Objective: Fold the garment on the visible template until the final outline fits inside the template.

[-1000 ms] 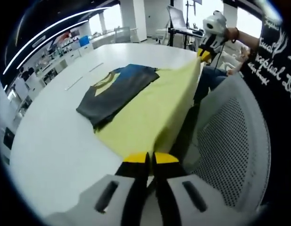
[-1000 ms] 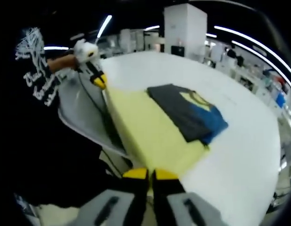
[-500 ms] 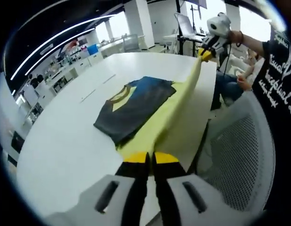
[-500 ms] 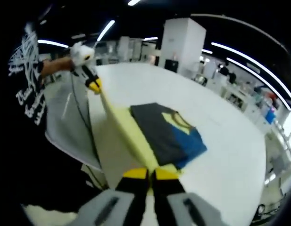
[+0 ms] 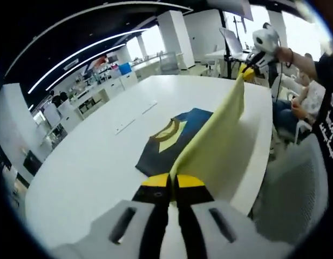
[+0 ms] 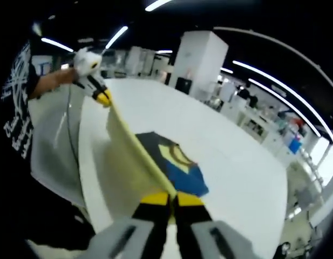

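Folded dark garment (image 5: 171, 141) on table; yellow template (image 5: 217, 140) apparently lifted.

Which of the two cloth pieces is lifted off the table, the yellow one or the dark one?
The yellow sheet is lifted: the left gripper and right gripper each clamp one corner. The dark folded garment lies flat on the white table.

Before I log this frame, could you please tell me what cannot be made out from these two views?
- Near part of the dark garment: in the left gripper view, hidden behind the lifted yellow sheet.
- Same in the right gripper view: the sheet covers the garment's near side.
- Template outline: not discernible on the table.
- Garment's chest print: too small to read.
- Left gripper and right gripper: pinched sheet edge hidden between the jaws.
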